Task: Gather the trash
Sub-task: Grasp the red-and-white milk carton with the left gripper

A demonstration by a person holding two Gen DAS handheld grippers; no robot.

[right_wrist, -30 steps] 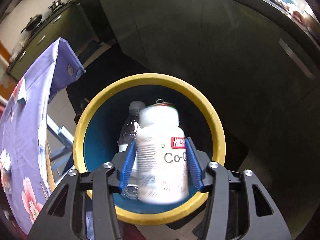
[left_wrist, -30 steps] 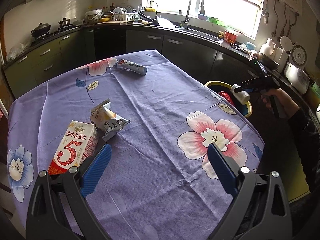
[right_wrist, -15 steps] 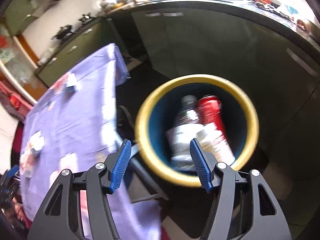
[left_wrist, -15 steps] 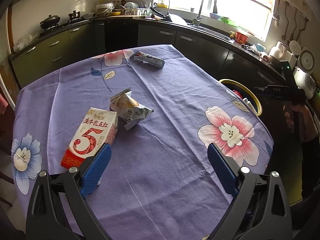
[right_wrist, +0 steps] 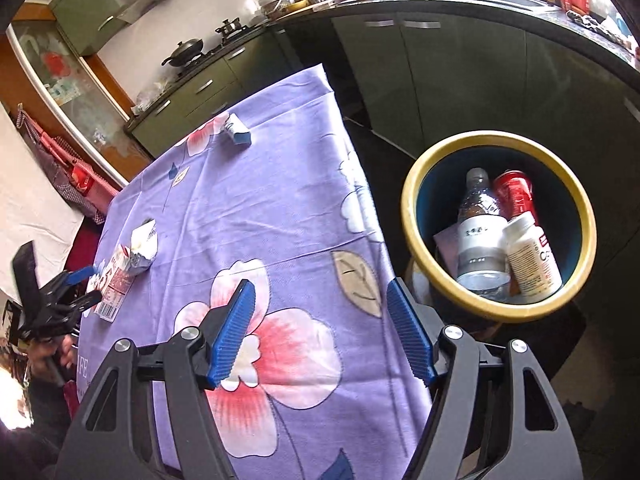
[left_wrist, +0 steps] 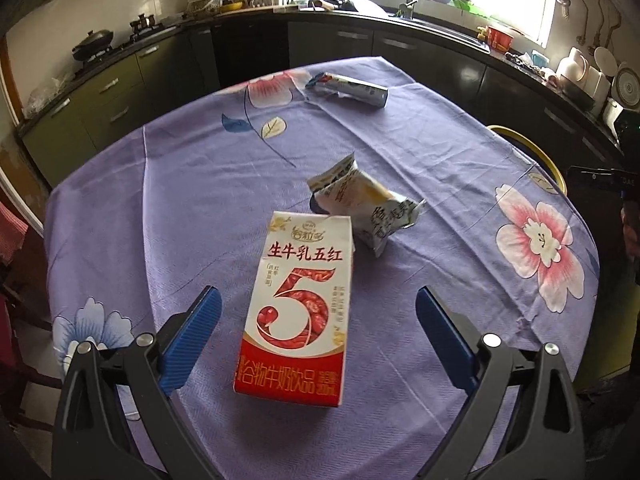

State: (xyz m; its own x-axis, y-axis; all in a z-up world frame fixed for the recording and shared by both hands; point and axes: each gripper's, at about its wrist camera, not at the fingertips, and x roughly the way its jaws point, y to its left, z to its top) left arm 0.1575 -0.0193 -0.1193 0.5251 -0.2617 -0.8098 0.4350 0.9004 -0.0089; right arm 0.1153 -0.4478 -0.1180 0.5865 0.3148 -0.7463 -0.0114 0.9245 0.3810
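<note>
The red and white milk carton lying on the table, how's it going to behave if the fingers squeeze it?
The milk carton lies flat, so it shouldn't roll. Its edges look crisp, so probably fairly stiff, though likely empty, light and crushable. The glossy print may be slightly slippery.

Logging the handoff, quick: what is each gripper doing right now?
Left gripper: open, empty, jaws either side of the milk carton, not touching.
Right gripper: open, empty, jaws just been opening.

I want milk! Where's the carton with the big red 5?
In the left wrist view, the milk carton lies on the purple tablecloth between the open left claw, just before the crumpled wrapper.
</note>
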